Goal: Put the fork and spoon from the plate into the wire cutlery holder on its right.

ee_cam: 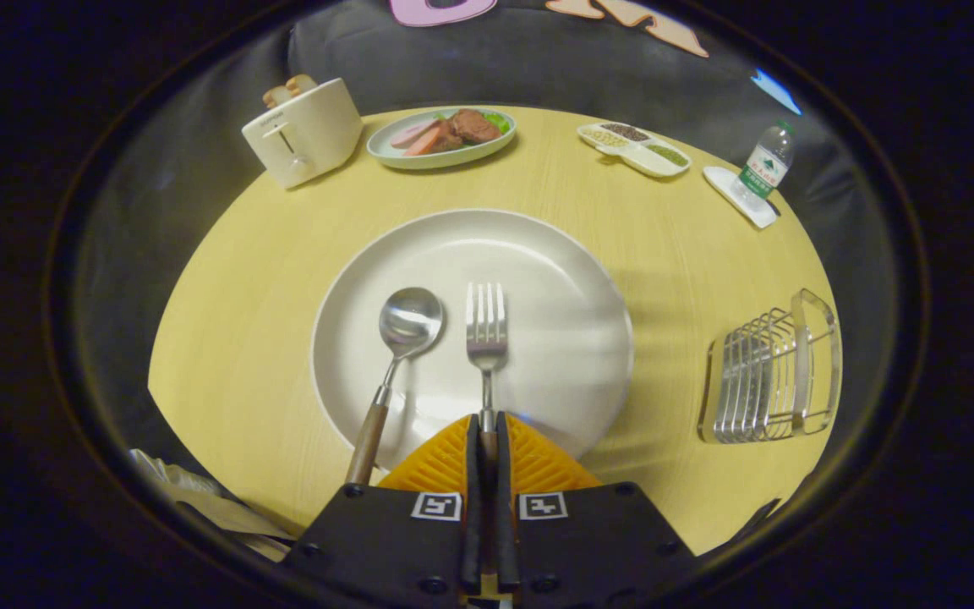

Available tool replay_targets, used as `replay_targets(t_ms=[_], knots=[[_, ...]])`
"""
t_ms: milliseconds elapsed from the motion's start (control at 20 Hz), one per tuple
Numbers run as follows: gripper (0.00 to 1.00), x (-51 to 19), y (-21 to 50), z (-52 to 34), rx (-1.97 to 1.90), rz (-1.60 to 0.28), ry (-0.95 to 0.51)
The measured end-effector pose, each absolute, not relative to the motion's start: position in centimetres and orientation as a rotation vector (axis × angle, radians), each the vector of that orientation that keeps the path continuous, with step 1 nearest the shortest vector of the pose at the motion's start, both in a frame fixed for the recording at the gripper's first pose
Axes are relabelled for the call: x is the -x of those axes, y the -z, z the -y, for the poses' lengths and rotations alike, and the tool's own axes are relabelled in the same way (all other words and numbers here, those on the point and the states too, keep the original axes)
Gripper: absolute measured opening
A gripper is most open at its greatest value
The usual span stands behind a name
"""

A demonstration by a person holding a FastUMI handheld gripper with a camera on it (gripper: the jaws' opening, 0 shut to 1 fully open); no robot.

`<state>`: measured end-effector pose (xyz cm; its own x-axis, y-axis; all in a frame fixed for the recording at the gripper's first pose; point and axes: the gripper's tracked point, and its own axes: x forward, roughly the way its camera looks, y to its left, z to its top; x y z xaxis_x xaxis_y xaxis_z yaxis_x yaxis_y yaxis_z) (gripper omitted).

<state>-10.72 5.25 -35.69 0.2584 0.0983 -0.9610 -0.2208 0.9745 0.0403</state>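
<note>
1. The gripper is clenched on the fork. Both fingers are squeezed together around its wooden handle, and the tines stick out straight ahead of them over the plate.
2. The big white plate sits in the middle of the round wooden table, right in front of the fingers. It has the fork over it and the spoon on it, nothing else.
3. The spoon lies just left of the fork. Its bowl is on the plate and its wooden handle angles back over the near rim, ending right beside the gripper body.
4. The wire cutlery holder is off to the right of the plate, well apart from it. I can't see anything in it.
5. At the far side of the table there's a smaller green-ish dish with sliced meat and some greens on it.
6. Left of that is a cream toaster with bread poking out of the slots.
7. To the right at the back is a divided tray with little portions of grains or seeds in its compartments.
8. Further right, a water bottle stands on a small white tray.
</note>
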Motion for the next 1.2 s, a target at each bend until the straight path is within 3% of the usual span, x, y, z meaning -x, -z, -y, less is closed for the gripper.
replay_targets(t_ms=[850, 1200], knots=[[0.11, 7.9, 23.2, 6.8, 0.179, -1.235, -0.152], [0.11, 8.9, 23.9, 13.6, 0.200, -1.376, -0.057]])
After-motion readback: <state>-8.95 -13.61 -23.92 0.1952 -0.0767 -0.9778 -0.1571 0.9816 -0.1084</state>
